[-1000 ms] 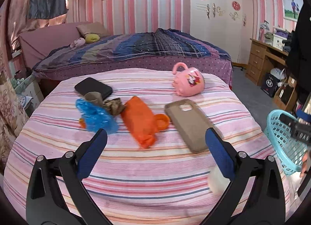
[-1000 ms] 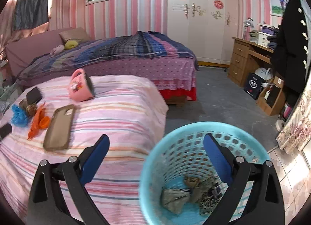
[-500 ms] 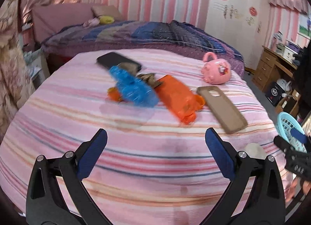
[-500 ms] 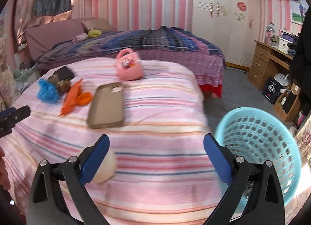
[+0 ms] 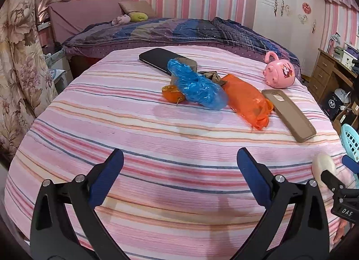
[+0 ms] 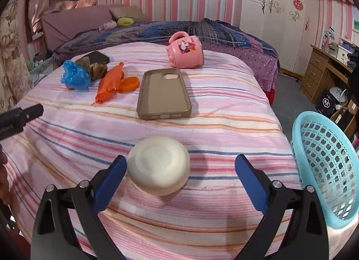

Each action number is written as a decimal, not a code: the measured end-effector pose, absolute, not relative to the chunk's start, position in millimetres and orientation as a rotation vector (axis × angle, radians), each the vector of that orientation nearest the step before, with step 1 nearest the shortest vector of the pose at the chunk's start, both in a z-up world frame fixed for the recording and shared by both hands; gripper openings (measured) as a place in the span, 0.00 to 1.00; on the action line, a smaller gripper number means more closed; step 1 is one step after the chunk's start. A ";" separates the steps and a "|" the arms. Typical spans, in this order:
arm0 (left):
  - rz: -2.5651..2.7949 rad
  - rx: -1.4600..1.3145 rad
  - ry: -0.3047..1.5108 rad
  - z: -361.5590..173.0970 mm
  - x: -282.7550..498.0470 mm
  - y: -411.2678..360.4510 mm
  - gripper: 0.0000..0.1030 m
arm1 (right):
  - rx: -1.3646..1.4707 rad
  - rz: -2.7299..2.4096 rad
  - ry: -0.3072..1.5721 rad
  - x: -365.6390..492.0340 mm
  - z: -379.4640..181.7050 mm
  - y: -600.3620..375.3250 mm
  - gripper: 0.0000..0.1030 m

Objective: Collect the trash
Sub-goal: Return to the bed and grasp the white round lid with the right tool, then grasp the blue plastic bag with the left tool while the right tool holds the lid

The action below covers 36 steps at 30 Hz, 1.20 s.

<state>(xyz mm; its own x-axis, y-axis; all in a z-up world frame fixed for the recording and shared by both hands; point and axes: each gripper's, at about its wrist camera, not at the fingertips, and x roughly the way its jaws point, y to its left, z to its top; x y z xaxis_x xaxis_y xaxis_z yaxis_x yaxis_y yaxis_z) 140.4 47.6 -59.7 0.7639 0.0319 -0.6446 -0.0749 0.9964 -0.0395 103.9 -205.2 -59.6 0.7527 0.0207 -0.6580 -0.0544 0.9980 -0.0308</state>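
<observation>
Trash — a blue bag (image 5: 197, 87), an orange bag (image 5: 244, 100) and a white foam bowl (image 6: 158, 165) — lies on a pink striped bed (image 5: 134, 130) in a pink-striped-wall room, both the left hand-held gripper (image 5: 179, 179) and the right hand-held gripper (image 6: 180, 178) spread wide and empty, "DAS" legible at lower right.

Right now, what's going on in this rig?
A person with two handheld grippers is collecting trash off a pink striped bed. Both grippers are open and empty. The right gripper is closing in on an upturned cream foam bowl, which sits between its fingers near the left one. The left gripper hovers over bare bedding, facing the blue plastic bag and orange plastic bag. The light-blue basket stands at the bed's right side.
</observation>
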 end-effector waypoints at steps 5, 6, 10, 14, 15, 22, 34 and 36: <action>0.055 -0.061 0.703 -60.4 143.0 47.2 0.95 | -0.088 0.086 0.739 107.1 -63.6 -196.9 0.79; 0.055 -0.057 0.705 -60.5 143.4 46.4 0.95 | -0.095 0.099 0.744 107.9 -64.3 -195.1 0.71; 0.050 -0.049 0.709 -59.8 145.4 41.7 0.95 | -0.111 0.150 0.743 108.6 -64.3 -190.9 0.59; 0.041 -0.041 0.711 -59.9 148.5 35.5 0.95 | -0.087 0.177 0.741 116.9 -62.1 -193.2 0.59; 0.040 -0.034 0.713 -59.9 150.5 33.4 0.95 | -0.087 0.177 0.741 116.9 -62.1 -193.2 0.59; 0.032 -0.073 0.731 -57.9 169.3 29.3 0.95 | -0.030 0.221 0.767 136.9 -58.0 -202.9 0.59; 0.115 -0.061 0.719 -53.6 229.1 17.9 0.87 | -0.072 0.137 0.723 161.1 -47.9 -228.0 0.59; 0.126 -0.062 0.717 -55.2 238.1 16.8 0.80 | -0.067 0.136 0.722 163.1 -47.8 -230.4 0.59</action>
<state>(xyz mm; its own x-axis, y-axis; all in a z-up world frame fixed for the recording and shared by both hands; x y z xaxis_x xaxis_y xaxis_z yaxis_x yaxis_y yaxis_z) 238.1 16.8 -55.2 0.7466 0.0941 -0.6585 -0.1369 0.9905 -0.0137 163.1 -230.4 -47.8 0.7423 0.1011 -0.6624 -0.1470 0.9890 -0.0138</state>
